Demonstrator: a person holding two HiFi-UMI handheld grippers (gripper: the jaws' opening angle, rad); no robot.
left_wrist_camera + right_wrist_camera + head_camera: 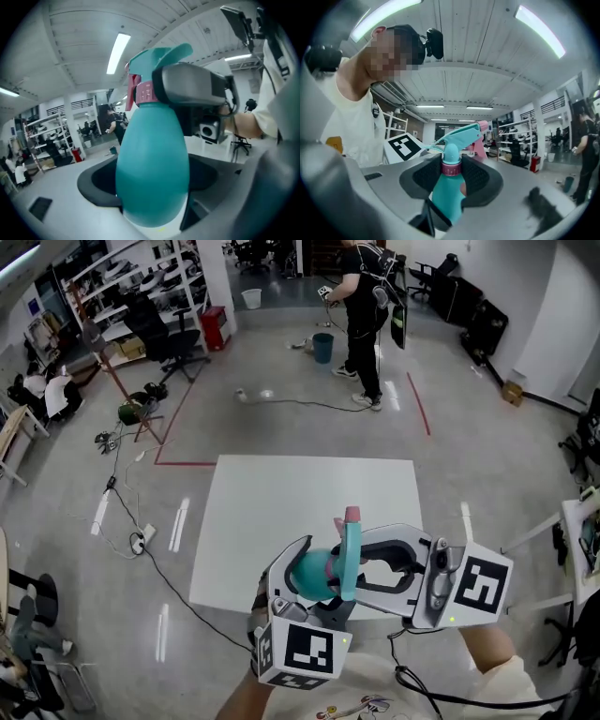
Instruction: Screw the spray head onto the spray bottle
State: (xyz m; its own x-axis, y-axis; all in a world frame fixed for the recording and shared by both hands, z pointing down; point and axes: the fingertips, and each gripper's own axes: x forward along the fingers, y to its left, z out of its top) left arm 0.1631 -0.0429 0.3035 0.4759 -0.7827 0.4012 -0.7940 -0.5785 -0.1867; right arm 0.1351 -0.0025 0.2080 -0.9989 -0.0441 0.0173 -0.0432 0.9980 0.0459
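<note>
A teal spray bottle (309,574) is held in the air over the near edge of the white table (300,498). My left gripper (302,591) is shut on its round body (152,164), one jaw on each side. The teal spray head (351,554) with a pink nozzle sits on the bottle's neck. My right gripper (362,570) comes in from the right and is shut on the spray head at its pink collar (451,168). In the right gripper view the trigger (459,135) points away above the jaws. In the left gripper view the right gripper (190,86) covers the neck.
Both grippers are close to the person's chest. Beyond the table a person in black (364,306) stands by a blue bucket (322,346). Cables (127,521) run over the floor at the left, near an office chair (169,338) and shelves.
</note>
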